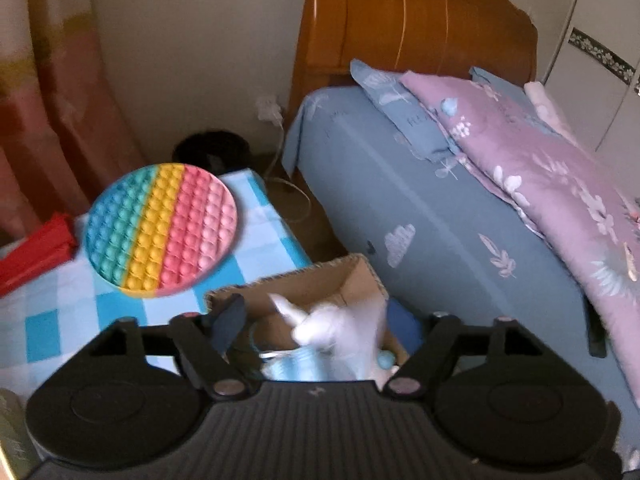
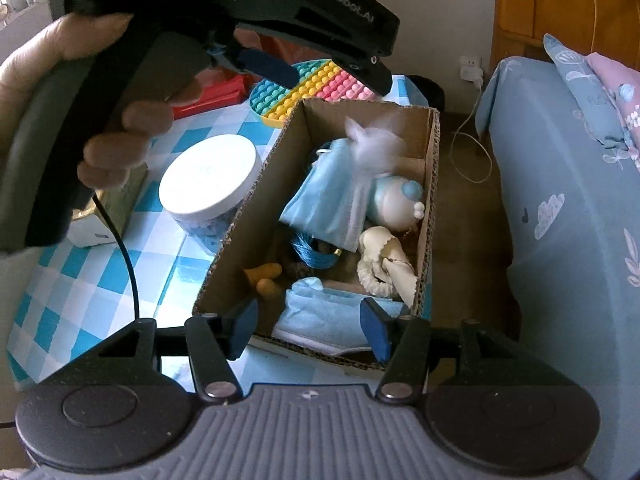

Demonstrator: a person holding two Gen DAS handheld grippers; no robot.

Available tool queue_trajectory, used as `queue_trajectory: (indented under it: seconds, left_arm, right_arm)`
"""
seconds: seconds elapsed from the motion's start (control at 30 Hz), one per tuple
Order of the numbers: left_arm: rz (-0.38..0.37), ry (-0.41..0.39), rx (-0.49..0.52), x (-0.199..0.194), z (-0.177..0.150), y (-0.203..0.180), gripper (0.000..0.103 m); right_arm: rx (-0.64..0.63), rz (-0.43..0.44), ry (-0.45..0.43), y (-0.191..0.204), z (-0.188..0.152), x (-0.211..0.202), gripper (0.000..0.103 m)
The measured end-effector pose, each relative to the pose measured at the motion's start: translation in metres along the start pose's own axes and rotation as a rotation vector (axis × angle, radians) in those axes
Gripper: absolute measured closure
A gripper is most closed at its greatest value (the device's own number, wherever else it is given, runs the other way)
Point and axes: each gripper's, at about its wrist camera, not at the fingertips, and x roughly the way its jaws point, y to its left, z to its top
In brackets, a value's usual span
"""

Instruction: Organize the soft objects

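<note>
In the right wrist view, your hand [image 2: 132, 120] at the upper left holds the left gripper [image 2: 320, 68], and its jaws stand wide with nothing pressed between them. Just under them, near the middle of the frame, a small white fluffy toy [image 2: 374, 142] is a blur in the air over the cardboard box [image 2: 248, 220]. It looks let go and not held. The box sits on the checked surface [image 2: 72, 280], with the white-lidded jar [image 2: 208, 176] just to its left and the rainbow bubble mat [image 2: 316, 88] behind it.

Inside the box lie soft things: blue face masks [image 2: 332, 200], a round pale blue plush [image 2: 400, 200], a cream cloth piece [image 2: 384, 260] and something orange [image 2: 266, 276] at the lower left. These look light and squishy. You can pinch them in the middle and they should not break, but thin cloth may slip or hang down.

At the bottom, the right gripper [image 2: 310, 330] hangs over the near end of the box, jaws partly open and empty.

The white toy is too blurred to tell what it is. In the left wrist view it [image 1: 332, 328] is fuzzy too, and the gripper body hides most of the box. You cannot tell what lies under the masks.
</note>
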Motion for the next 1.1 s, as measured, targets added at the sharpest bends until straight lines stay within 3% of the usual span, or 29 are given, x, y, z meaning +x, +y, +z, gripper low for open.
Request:
queue_trajectory:
  seconds: [0.23, 0.27, 0.37, 0.47, 0.57, 0.7, 0.93, 1.1]
  left_arm:
    - [0.045, -0.104, 0.040, -0.045, -0.015, 0.002, 0.008]
    - [0.073, -0.137, 0.061, -0.058, -0.022, 0.001, 0.002]
    - [0.164, -0.218, 0.114, -0.090, -0.042, -0.004, 0.001]
    - [0.232, -0.266, 0.150, -0.119, -0.070, -0.002, 0.001]
    - [0.310, -0.236, 0.161, -0.139, -0.097, 0.002, 0.001]
    - [0.412, -0.207, 0.081, -0.160, -0.129, 0.015, 0.001]
    - [0.399, -0.110, 0.029, -0.158, -0.160, 0.021, 0.001]
    - [0.384, -0.107, -0.006, -0.166, -0.175, 0.025, 0.001]
  right_arm:
    - [0.018, -0.016, -0.032, 0.009, -0.002, -0.011, 0.026]
    - [0.028, -0.025, -0.038, 0.011, -0.003, -0.014, 0.019]
    - [0.072, -0.050, -0.074, 0.016, -0.005, -0.023, 0.004]
    - [0.111, -0.120, -0.111, 0.023, -0.008, -0.031, 0.000]
    - [0.161, -0.186, -0.110, 0.027, -0.010, -0.034, 0.000]
    - [0.231, -0.258, -0.126, 0.034, -0.022, -0.038, 0.000]
    - [0.248, -0.289, -0.134, 0.064, -0.039, -0.047, 0.000]
    - [0.199, -0.333, -0.147, 0.083, -0.043, -0.052, 0.000]
